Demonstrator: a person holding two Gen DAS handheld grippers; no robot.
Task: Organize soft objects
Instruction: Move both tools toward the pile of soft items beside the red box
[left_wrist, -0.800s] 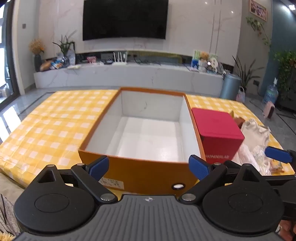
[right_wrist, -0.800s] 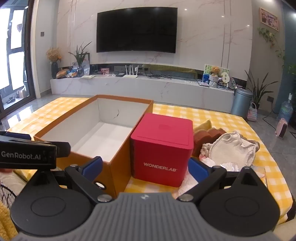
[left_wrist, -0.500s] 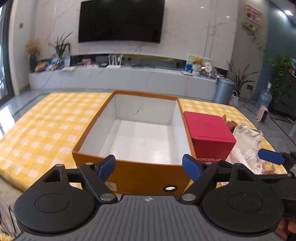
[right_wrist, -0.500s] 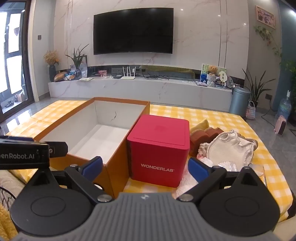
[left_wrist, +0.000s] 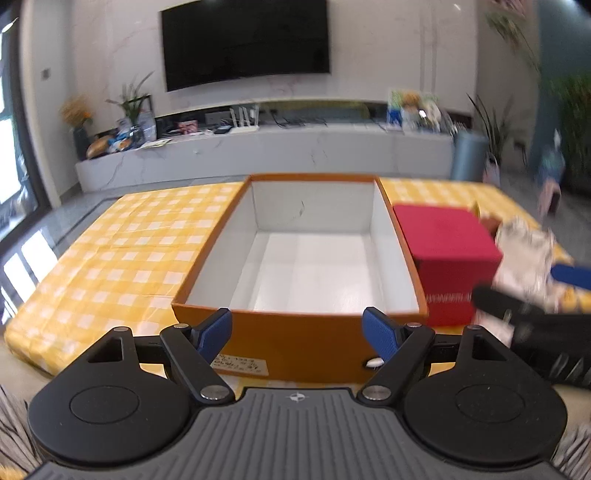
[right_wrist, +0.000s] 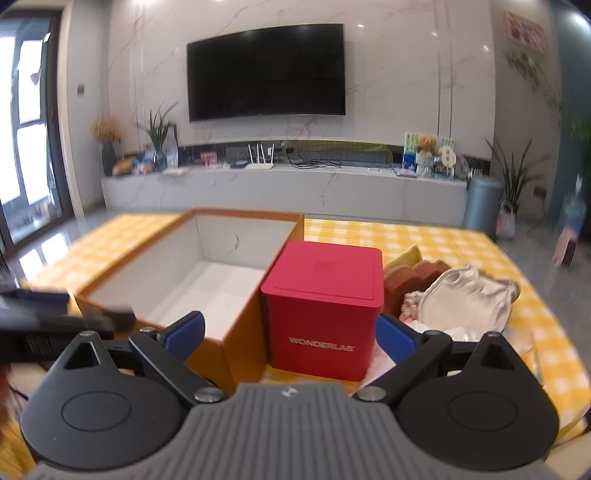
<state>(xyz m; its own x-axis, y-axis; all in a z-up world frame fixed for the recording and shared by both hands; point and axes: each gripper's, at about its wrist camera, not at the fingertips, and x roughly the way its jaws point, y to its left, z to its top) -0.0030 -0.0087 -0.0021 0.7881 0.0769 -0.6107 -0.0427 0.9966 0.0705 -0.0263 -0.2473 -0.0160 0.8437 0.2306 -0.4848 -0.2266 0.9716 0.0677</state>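
Both claws spread and empty as before, left claw (left_wrist: 297, 330), right claw (right_wrist: 291, 336), views seemingly shifted.

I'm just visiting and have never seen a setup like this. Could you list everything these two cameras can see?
Open box: one, orange outside, white inside, nothing in it, on the checked cloth.
Cube box: one, red, marked WONDERLAB, right of the open box.
Soft pile: one heap, cream, brown and yellow pieces, right of the cube box.
Checked cloth: one, yellow and white, under everything.
Television: one, black, on the far wall.
Bin: one, grey-blue, by the wall shelf.
Left gripper: blue pads, open, holding nothing.
Right gripper: blue pads, open, holding nothing.
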